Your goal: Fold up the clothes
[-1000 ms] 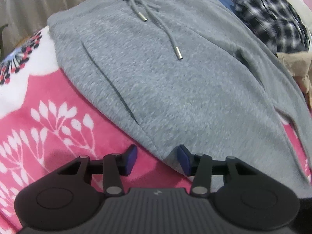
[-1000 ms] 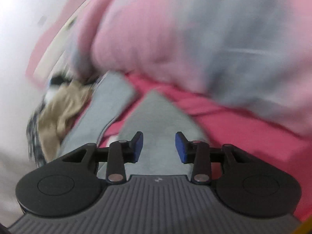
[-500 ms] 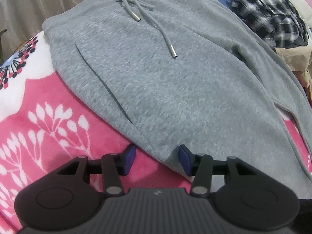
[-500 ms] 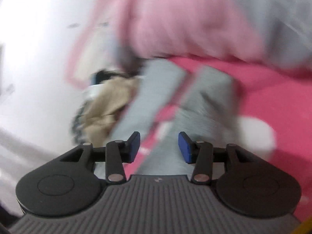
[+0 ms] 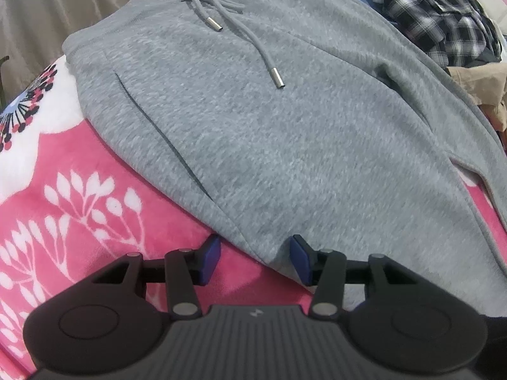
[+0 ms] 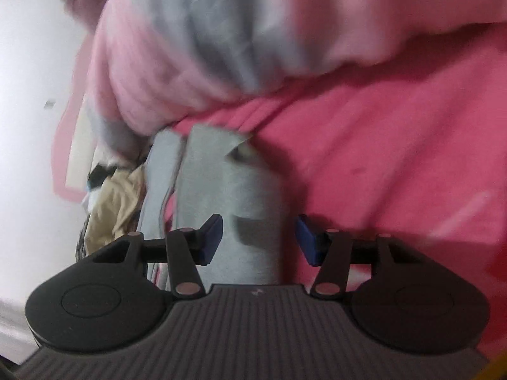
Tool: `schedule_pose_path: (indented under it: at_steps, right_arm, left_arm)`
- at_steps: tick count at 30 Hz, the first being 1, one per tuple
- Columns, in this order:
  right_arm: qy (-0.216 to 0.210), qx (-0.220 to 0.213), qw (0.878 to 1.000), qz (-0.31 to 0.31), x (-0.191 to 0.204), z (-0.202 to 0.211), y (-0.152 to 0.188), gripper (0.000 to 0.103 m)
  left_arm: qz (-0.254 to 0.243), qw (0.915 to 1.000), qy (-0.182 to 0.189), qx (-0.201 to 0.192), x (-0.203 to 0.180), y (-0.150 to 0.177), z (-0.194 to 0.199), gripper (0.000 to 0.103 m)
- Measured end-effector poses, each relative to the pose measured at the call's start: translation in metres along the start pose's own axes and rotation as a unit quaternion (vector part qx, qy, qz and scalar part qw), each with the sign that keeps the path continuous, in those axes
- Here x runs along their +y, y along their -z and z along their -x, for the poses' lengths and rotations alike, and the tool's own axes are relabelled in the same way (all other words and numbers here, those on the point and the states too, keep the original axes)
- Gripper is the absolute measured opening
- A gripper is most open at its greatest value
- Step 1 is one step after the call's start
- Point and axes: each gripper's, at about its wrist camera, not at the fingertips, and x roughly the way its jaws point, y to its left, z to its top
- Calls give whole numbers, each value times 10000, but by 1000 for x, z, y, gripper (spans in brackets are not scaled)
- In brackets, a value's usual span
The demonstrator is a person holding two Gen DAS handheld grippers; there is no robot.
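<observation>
Sweatpants lie flat on the pink blanket, spread so I can take an outer edge and fold them: that side edge runs between my left gripper pads, which stand about half open with nothing pinched. My right gripper has just been opening its jaws; they straddle one grey leg without pressing it, I judge to grab lower down so both ends lift together. Beyond the left jaws, a plaid shirt waits.
</observation>
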Motion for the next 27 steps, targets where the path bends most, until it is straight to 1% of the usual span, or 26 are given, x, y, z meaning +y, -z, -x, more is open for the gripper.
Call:
schedule_pose_path:
  at_steps: [2,4,5,6,7,8,9,10,12,13,16,17,18,20,22,23,27]
  right_arm:
    - [-199,226,9954,912,36,-23,10,51]
    - [-355,483,9819,1796,70,-42,21,51]
    - [-287,735,9711,2254,83,-56,28,51]
    - [-218,985,9574,2705,95,-69,36,51]
    - [-19,1039,9428,3167,104,-79,47,51]
    - [180,1090,9256,3621,113,-90,57,52]
    - [378,1139,9058,4064,122,-100,68,53]
    - [404,1076,8922,4367,128,-95,74,53]
    - [297,1070,8923,4375,128,-79,74,53]
    - [95,1067,9027,4167,126,-70,68,53]
    - [-294,896,9388,3313,113,-51,44,54]
    - [-329,777,9496,3020,105,-40,36,54]
    - [-261,627,9592,2743,104,-46,29,54]
    - [45,393,9709,2362,89,-39,17,54]
    - [224,264,9755,2172,79,-39,9,53]
    - [186,239,9763,2144,78,-42,9,51]
    - [93,199,9691,2458,86,-65,10,49]
  left_arm:
    - [-17,10000,-19,14,-1,-1,0,49]
    - [-17,10000,-28,15,-1,-1,-1,49]
    - [-23,10000,-35,6,-1,-1,-1,49]
    - [-29,10000,-42,-2,-2,-1,-1,49]
    - [-26,10000,-44,-4,-2,-1,0,49]
    - [-23,10000,-46,-6,-2,0,0,49]
    - [-21,10000,-48,-7,-2,0,0,49]
    - [-15,10000,-43,-4,-1,0,0,49]
    - [-47,10000,-36,-1,2,-3,-1,49]
    - [-67,10000,-47,0,2,-3,-1,49]
    - [-96,9999,-60,11,1,-5,-2,49]
    - [-94,9999,-58,15,1,-4,-2,49]
    - [-90,9999,-56,15,1,-4,-3,50]
    - [-90,9999,-58,5,0,-4,-3,50]
    - [-106,9999,-69,-2,-1,-3,-3,50]
    - [-112,9999,-72,-4,-1,-3,-3,50]
    - [-57,10000,-37,-28,-1,0,-3,50]
